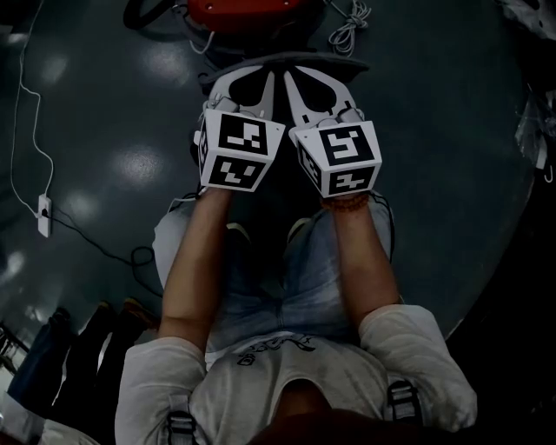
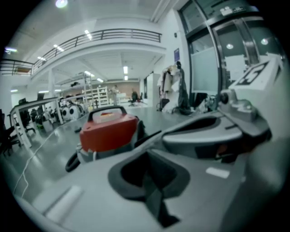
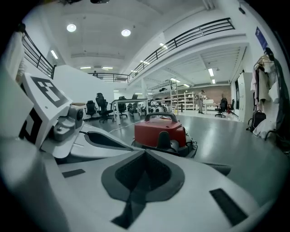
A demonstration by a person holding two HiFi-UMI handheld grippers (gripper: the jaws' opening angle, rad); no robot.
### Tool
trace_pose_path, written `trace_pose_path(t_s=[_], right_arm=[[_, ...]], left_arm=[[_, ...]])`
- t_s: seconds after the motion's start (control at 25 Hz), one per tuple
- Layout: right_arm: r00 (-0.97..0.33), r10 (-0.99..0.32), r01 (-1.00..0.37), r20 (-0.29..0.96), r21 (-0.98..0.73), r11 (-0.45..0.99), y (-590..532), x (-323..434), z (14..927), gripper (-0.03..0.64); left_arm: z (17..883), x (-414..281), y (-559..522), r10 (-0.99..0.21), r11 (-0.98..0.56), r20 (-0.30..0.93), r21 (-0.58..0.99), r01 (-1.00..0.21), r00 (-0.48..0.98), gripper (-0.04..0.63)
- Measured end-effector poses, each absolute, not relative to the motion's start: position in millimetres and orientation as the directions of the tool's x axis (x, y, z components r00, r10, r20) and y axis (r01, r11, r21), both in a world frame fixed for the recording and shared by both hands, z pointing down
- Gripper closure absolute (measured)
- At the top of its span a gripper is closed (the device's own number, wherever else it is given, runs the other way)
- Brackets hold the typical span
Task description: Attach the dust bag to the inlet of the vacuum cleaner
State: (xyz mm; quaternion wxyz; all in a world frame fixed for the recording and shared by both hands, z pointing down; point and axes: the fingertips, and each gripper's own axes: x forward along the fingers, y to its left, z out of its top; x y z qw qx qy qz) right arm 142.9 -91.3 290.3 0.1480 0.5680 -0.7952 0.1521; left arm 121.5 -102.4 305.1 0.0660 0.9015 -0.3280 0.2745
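The red vacuum cleaner (image 1: 248,10) stands on the dark floor at the top edge of the head view, just beyond both grippers. It shows with its black handle in the left gripper view (image 2: 108,131) and the right gripper view (image 3: 161,131). My left gripper (image 1: 252,83) and right gripper (image 1: 317,83) are side by side, pointing at it, both shut with nothing between the jaws. The shut jaws fill each gripper view, left gripper (image 2: 147,156) and right gripper (image 3: 145,156). No dust bag is in sight. A grey curved piece (image 1: 347,63) lies under the tips; I cannot tell what it is.
A white cable runs down the left to a power strip (image 1: 43,213). A coiled white cord (image 1: 347,30) and a black hose (image 1: 143,13) lie beside the vacuum. The person's knees (image 1: 287,252) are below the grippers. Office chairs (image 3: 102,108) and shelves stand far off.
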Motion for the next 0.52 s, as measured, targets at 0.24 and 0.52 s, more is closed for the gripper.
trace_pose_path(t_s=[0.24, 0.52], right_arm=[[-0.306, -0.862, -0.951, 0.404, -0.094, 0.294, -94.4, 148.4, 292.6, 0.606], [-0.324, -0.858, -0.945, 0.399, -0.09, 0.316, -93.4, 137.3, 289.5, 0.606]], left_arm=[[306.1, 117.3, -103.8, -0.558, -0.774, 0.534, -0.061, -0.63, 0.635, 0.591], [299.8, 112.9, -100.9, -0.561, -0.777, 0.519, -0.061, -0.626, 0.645, 0.591]])
